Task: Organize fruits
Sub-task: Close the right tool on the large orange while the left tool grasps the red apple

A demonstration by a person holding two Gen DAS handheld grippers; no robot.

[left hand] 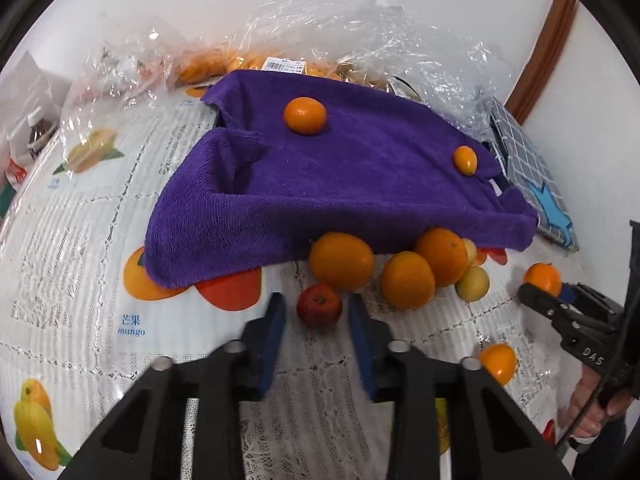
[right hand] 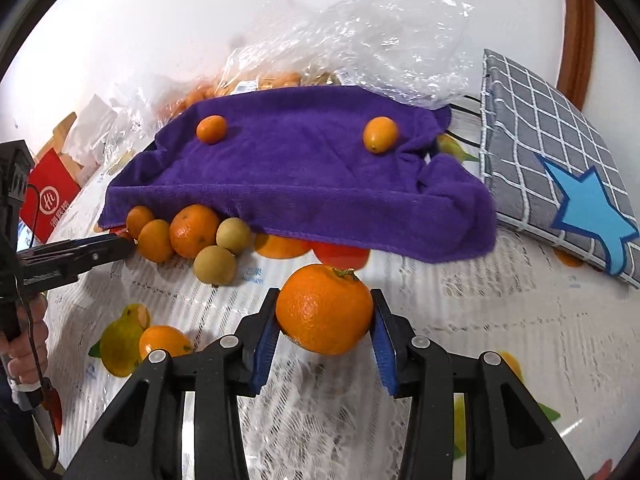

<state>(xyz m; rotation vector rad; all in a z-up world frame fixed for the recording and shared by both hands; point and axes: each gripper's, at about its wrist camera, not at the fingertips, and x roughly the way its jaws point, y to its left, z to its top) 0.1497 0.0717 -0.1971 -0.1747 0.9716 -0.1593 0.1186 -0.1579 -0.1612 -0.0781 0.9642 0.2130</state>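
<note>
Left gripper (left hand: 318, 312): my fingers stand wide around the small red apple (left hand: 319, 305), not yet closed, ready to pick it from the pile.
Purple towel (left hand: 340, 184): two small oranges sit on it, I judge as the sorting spot.
Right gripper (right hand: 325, 314): I hold the orange (right hand: 325, 308) clamped, near the towel's front edge.

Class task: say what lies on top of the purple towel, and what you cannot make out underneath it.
Two small orange fruits rest on the purple towel: a round one and an oval one. What the towel covers stays hidden; other fruits only crowd its front edge.
</note>
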